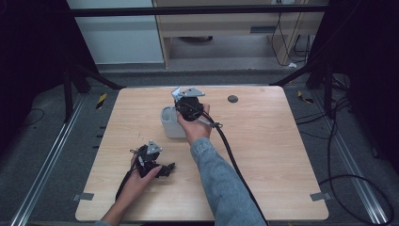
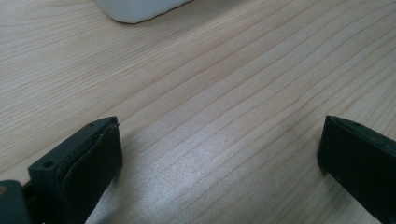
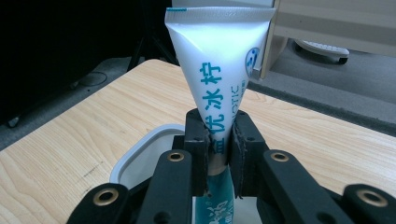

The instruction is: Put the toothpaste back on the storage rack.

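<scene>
A white tube point(image 3: 219, 65) with teal lettering stands upright, crimped end up, and my right gripper point(image 3: 219, 135) is shut on its lower part. Just below and left of it is the rim of a white container point(image 3: 140, 154). In the high view the right gripper point(image 1: 187, 105) is held over the right side of that container point(image 1: 170, 123) near the table's middle. My left gripper point(image 1: 157, 165) rests low on the table toward the front left. Its jaws stand wide apart in the left gripper view point(image 2: 219, 149) with only bare wood between them. The container's base point(image 2: 135, 9) lies ahead of them.
The wooden table point(image 1: 263, 155) has a small dark round mark point(image 1: 232, 99) at the back right. A black cable point(image 1: 230, 150) trails from the right gripper along the sleeve. Beyond the far edge are the floor, black frame legs and a wooden cabinet.
</scene>
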Motion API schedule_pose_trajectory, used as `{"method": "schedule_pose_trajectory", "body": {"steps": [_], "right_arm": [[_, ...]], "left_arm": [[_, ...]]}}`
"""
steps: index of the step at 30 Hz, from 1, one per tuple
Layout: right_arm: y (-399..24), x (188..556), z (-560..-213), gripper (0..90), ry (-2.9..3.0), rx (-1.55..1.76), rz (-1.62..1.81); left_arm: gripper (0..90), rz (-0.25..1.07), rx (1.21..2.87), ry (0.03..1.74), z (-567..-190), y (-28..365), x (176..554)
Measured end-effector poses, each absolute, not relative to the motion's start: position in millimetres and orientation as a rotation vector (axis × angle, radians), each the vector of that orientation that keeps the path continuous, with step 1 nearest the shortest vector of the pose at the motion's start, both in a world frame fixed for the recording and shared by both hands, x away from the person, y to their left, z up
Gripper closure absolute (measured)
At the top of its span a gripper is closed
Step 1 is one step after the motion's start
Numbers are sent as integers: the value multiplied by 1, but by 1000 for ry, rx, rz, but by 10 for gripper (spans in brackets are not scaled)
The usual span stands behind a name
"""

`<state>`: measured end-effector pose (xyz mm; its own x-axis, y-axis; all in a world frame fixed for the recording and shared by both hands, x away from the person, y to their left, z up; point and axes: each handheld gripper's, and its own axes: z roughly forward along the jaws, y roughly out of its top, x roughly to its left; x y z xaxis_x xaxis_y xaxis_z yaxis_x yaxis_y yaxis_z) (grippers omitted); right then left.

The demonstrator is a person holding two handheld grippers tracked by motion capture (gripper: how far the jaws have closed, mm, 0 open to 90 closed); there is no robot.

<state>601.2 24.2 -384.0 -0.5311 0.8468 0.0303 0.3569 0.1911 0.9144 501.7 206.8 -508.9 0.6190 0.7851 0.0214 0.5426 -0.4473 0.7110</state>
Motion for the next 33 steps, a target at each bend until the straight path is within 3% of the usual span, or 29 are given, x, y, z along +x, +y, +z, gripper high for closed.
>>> {"method": "schedule_pose_trajectory", "body": {"steps": [33], "right_arm": [[23,603,-397,787,2036,1154,1266]], "left_arm": [[0,460,2163,1037,-509,207,502]]}}
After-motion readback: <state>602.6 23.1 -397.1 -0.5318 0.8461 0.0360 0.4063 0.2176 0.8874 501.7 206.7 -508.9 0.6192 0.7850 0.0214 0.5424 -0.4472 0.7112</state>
